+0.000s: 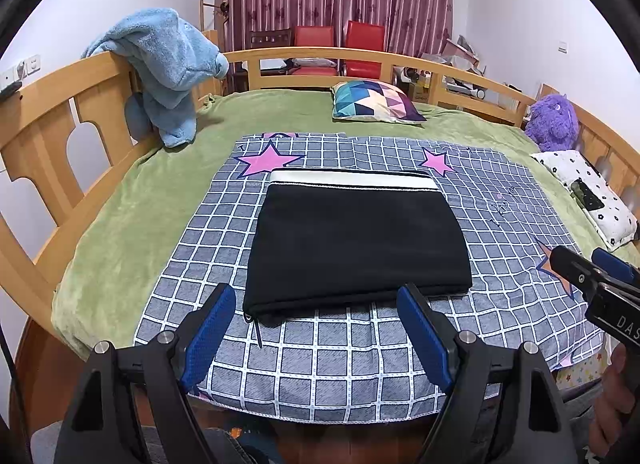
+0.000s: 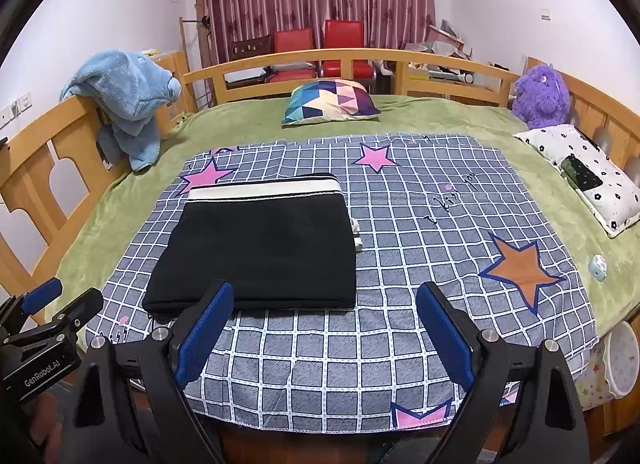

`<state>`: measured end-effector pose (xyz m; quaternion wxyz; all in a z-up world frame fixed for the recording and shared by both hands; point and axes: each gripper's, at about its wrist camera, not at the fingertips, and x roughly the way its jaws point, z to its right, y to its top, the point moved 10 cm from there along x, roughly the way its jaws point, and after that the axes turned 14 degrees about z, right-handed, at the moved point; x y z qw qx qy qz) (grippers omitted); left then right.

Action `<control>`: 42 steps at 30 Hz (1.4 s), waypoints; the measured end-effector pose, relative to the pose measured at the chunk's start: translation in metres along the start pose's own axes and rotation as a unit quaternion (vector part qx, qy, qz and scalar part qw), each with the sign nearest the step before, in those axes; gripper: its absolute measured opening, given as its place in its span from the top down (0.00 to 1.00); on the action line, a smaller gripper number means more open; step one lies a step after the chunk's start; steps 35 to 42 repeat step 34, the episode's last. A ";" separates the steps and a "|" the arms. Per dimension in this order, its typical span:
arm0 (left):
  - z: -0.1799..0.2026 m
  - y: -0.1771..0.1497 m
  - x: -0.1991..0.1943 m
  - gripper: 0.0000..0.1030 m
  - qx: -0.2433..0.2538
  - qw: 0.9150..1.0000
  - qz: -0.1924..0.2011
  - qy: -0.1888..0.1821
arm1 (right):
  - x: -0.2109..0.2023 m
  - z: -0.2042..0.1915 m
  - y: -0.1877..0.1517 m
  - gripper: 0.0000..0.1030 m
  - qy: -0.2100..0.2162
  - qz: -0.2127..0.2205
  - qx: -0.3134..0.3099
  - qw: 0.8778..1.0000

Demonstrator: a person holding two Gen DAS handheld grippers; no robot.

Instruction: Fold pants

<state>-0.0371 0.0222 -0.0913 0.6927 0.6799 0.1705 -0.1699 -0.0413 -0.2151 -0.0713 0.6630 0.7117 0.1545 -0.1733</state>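
Observation:
The black pants [image 1: 356,248] lie folded into a neat rectangle on the grey checked sheet [image 1: 500,223], with the white waistband [image 1: 352,179] at the far edge. They also show in the right wrist view [image 2: 260,252]. My left gripper [image 1: 320,300] is open and empty, held above the bed's near edge just in front of the pants. My right gripper [image 2: 326,304] is open and empty, to the right of the pants' near corner. It also shows at the right edge of the left wrist view [image 1: 592,268]. The left gripper also shows at the left edge of the right wrist view [image 2: 52,300].
A green blanket [image 1: 132,199] covers the bed inside a wooden rail [image 1: 60,111]. A blue plush [image 1: 168,67] hangs on the left rail. A patterned cushion [image 1: 376,99] lies at the back, a purple plush [image 1: 554,119] and a white pillow [image 1: 592,191] at the right. A small round toy [image 2: 598,266] lies on the blanket.

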 end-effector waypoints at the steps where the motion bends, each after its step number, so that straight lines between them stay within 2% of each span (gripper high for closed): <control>1: 0.000 0.000 0.000 0.20 0.000 1.000 0.000 0.000 | 0.000 -0.001 0.000 0.11 0.000 0.000 -0.001 1.000; 42: 0.001 0.002 0.001 0.20 -0.001 1.000 0.005 -0.012 | -0.001 -0.007 0.003 0.11 0.003 0.008 -0.001 1.000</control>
